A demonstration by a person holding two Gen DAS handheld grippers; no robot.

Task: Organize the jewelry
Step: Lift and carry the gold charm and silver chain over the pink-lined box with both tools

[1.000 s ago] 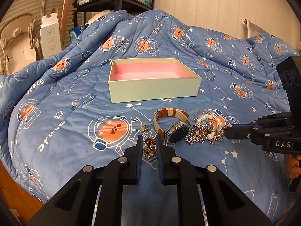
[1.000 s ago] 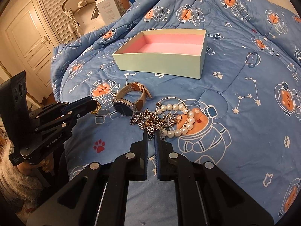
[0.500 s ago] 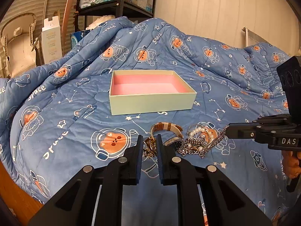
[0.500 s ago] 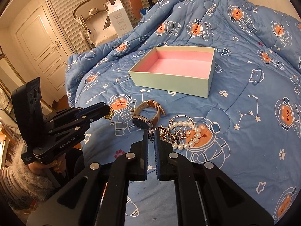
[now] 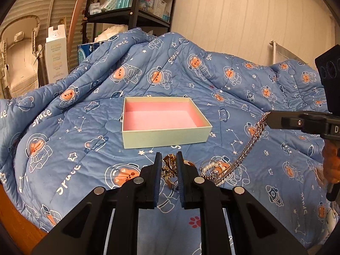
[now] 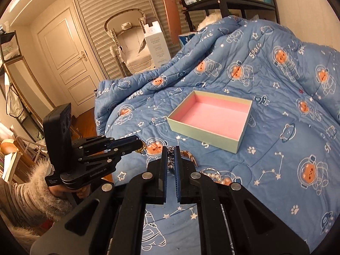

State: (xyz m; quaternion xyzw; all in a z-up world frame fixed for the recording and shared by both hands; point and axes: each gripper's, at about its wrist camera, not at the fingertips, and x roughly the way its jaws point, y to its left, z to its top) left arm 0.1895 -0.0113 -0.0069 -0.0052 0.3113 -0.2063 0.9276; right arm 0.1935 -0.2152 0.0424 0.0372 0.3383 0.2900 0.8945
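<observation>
A pale green box with a pink lining (image 5: 163,121) (image 6: 214,120) lies open and empty on the blue quilt. My left gripper (image 5: 168,165) (image 6: 140,145) is shut on a gold jewelry piece (image 5: 169,166) and holds it above the quilt. My right gripper (image 6: 171,159) (image 5: 268,118) is shut on a silver chain (image 5: 248,146) (image 6: 171,159), which hangs slanting down to the pile. A pearl bracelet (image 5: 210,167) (image 6: 212,175) and a watch, mostly hidden behind my fingers, lie on the quilt in front of the box.
The blue astronaut-print quilt (image 5: 63,127) covers the bed and rises in folds behind the box. A dark shelf (image 5: 131,10) with bottles stands at the back. A white door (image 6: 70,63) and a baby seat (image 6: 129,46) stand to the left of the bed.
Both grippers have risen. The left has lifted the gold piece clear of the quilt. The right has pulled the silver chain up, so it now hangs from the jaws to the pile.
</observation>
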